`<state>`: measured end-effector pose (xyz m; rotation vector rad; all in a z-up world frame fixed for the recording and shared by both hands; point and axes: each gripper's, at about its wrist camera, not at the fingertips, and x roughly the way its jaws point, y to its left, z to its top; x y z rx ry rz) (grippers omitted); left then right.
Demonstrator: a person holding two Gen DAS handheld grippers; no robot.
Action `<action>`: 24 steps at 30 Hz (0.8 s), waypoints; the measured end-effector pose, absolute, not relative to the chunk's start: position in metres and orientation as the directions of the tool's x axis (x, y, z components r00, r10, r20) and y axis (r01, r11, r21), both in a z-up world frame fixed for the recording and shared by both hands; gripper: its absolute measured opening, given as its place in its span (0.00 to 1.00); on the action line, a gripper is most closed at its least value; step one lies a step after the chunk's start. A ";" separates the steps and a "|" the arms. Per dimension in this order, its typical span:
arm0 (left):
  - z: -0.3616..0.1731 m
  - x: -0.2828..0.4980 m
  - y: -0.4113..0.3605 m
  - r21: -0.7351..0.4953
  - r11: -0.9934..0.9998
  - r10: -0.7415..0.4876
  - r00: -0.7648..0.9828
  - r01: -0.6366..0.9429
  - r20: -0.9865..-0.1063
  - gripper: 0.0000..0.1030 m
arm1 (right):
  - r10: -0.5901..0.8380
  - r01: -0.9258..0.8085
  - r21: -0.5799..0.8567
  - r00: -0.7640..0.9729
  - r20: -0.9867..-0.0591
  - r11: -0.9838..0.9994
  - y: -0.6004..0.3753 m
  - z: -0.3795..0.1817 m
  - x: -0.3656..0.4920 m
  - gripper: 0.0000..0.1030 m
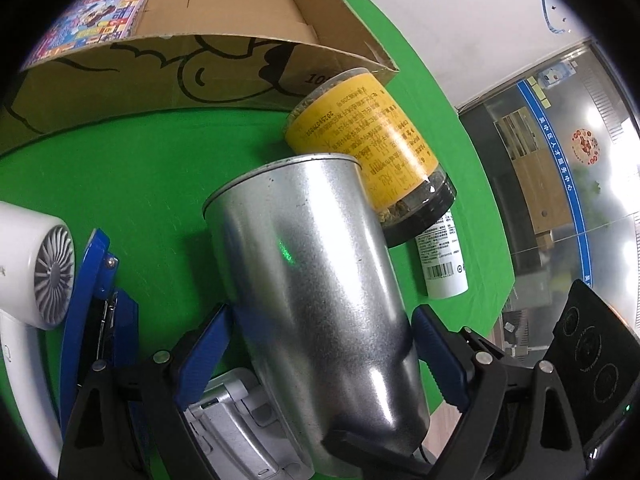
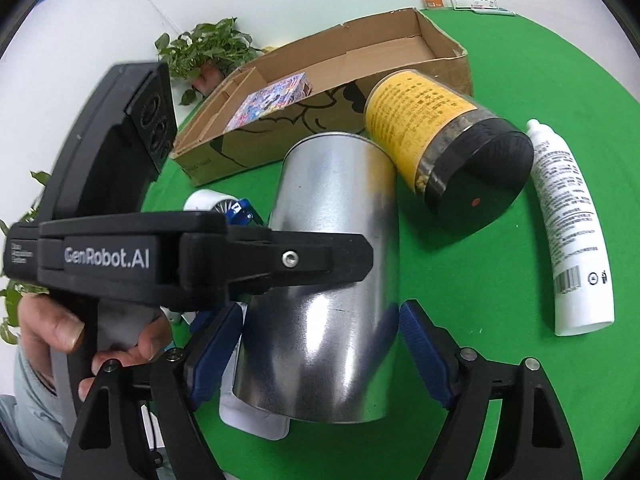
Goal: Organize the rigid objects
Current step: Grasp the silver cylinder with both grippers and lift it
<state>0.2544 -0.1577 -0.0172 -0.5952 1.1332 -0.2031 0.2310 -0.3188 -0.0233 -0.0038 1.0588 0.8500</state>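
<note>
Gripping the can (image 1: pixel 304 240) across its near half, the left gripper (image 1: pixel 322 312) has a blue pad pressed to each side of the body. The right gripper (image 2: pixel 320 308) straddles the same can lower down. Its jaws stand apart, and its pads sit just beside the metal without seeming to press on it.

The can lies tilted over the green bench (image 1: pixel 120 168), in front of the box (image 1: pixel 160 76). Its far rim is close against the yellow jar (image 1: pixel 372 128), though I cannot tell whether they touch. A white bottle (image 2: pixel 568 220) lies beside the jar, and a dryer (image 1: pixel 36 264) lies to the left.

The can looks like thin sheet metal, probably hollow. That would make it light and stiff along its length but easy to dent under a hard squeeze. Its smooth, shiny wall is likely to slip or roll between the pads. The surest hold is across the middle of the body, with the pads square to the curve and only moderate pressure. Near the rolled rim the wall should resist squeezing better.
</note>
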 end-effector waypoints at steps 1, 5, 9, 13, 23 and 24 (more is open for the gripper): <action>-0.017 0.255 -0.158 -0.539 0.831 -0.441 0.425 -0.139 -0.790 0.88 | 0.601 -0.621 0.367 0.216 -0.770 0.693 -0.316 -0.024 0.230 0.79; -0.016 0.258 -0.160 -0.534 0.835 -0.440 0.423 -0.132 -0.792 0.87 | 0.599 -0.612 0.369 0.220 -0.770 0.700 -0.313 -0.025 0.232 0.79; -0.013 0.260 -0.163 -0.526 0.840 -0.428 0.429 -0.137 -0.795 0.86 | 0.605 -0.602 0.381 0.222 -0.765 0.702 -0.312 -0.026 0.232 0.78; 0.000 0.254 -0.166 -0.497 0.862 -0.401 0.467 -0.099 -0.789 0.85 | 0.587 -0.625 0.332 0.257 -0.767 0.707 -0.306 -0.020 0.230 0.78; 0.035 0.244 -0.158 -0.470 0.879 -0.349 0.557 -0.085 -0.754 0.85 | 0.624 -0.659 0.312 0.310 -0.717 0.685 -0.294 0.015 0.221 0.77; 0.038 0.243 -0.156 -0.467 0.880 -0.344 0.564 -0.085 -0.751 0.85 | 0.626 -0.663 0.308 0.314 -0.714 0.683 -0.293 0.018 0.221 0.77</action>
